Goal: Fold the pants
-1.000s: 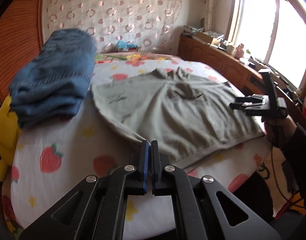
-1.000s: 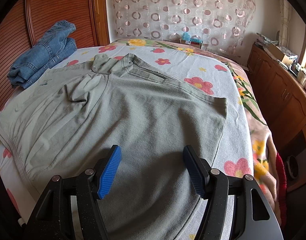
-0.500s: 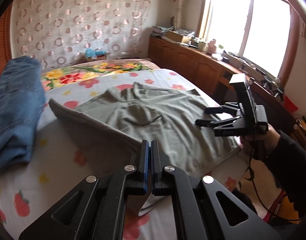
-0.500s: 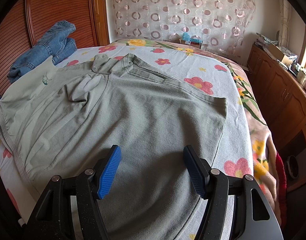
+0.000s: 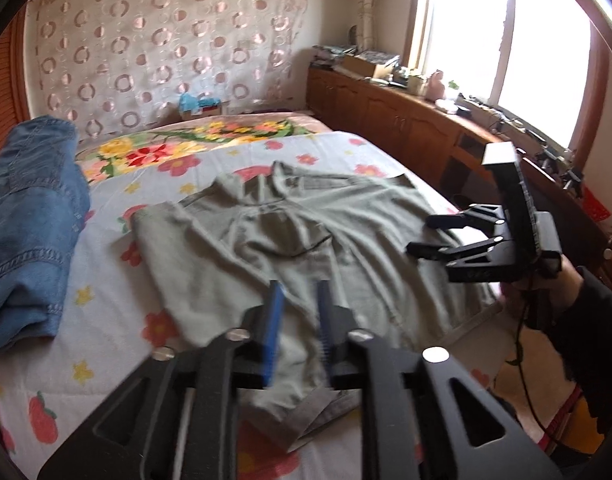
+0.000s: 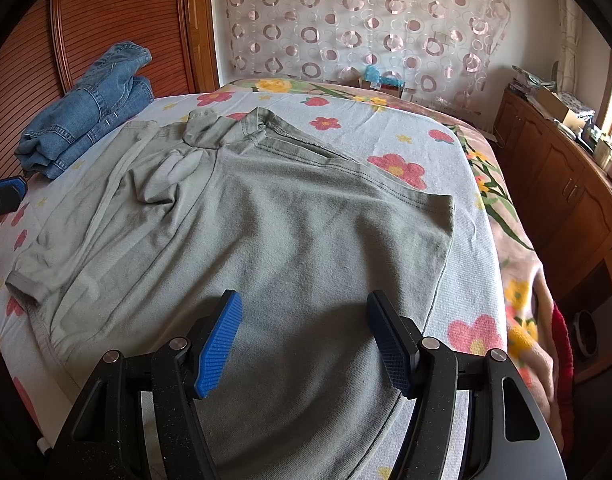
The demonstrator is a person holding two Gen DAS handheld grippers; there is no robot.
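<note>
Here, both tongs spread: left tongs [image 5: 299,300] and right tongs [image 6: 306,320] over grey pants [image 6: 265,232].

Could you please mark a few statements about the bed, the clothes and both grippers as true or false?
1. The right gripper is open. True.
2. The jeans lie on top of the green garment. False: they lie beside it, near the headboard.
3. The left gripper is clamped on cloth. False: its jaws stand apart.
4. The bed sheet has a flower print. True.
</note>
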